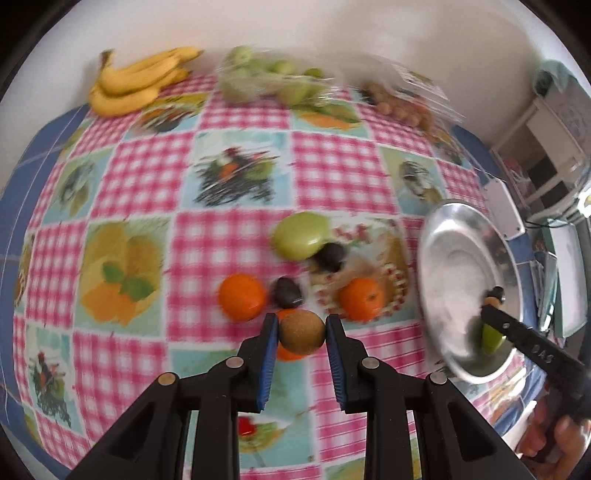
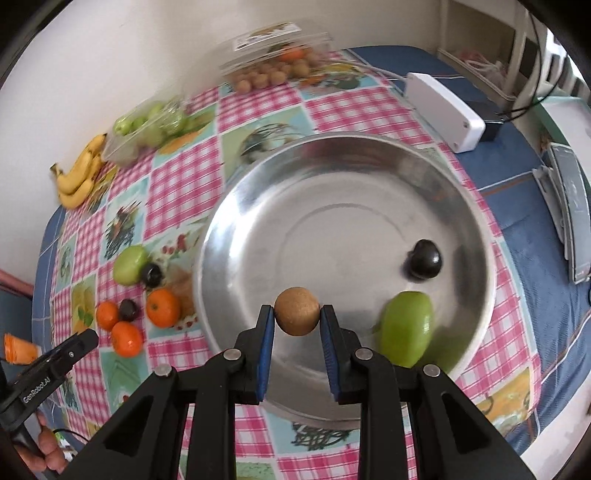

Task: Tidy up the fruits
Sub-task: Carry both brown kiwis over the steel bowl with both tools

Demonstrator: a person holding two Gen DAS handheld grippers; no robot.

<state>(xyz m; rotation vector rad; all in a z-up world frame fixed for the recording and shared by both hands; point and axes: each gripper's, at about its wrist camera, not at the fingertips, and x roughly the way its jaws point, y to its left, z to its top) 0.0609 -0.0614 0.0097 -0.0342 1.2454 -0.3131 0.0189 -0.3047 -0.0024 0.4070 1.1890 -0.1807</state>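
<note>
Right wrist view: the right gripper (image 2: 297,317) holds a brown kiwi (image 2: 296,311) between its fingers above the steel bowl (image 2: 258,192); it needs lowering and releasing. The left gripper (image 1: 301,328) clamps a second kiwi (image 1: 301,331) over the surface's loose fruit, bound for the bowl too.

Two downward wrist views, perhaps overlapping

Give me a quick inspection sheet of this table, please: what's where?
Surface: checked tablecloth.
Job's things: metal bowl holds a green fruit and a dark fruit; oranges lie loose beside it.
Clutter: bananas, clear fruit boxes, white box.
Grippers: left gripper and right gripper each shut on a brown fruit.
Cables: white cord.
Surroundings: pale wall.
</note>
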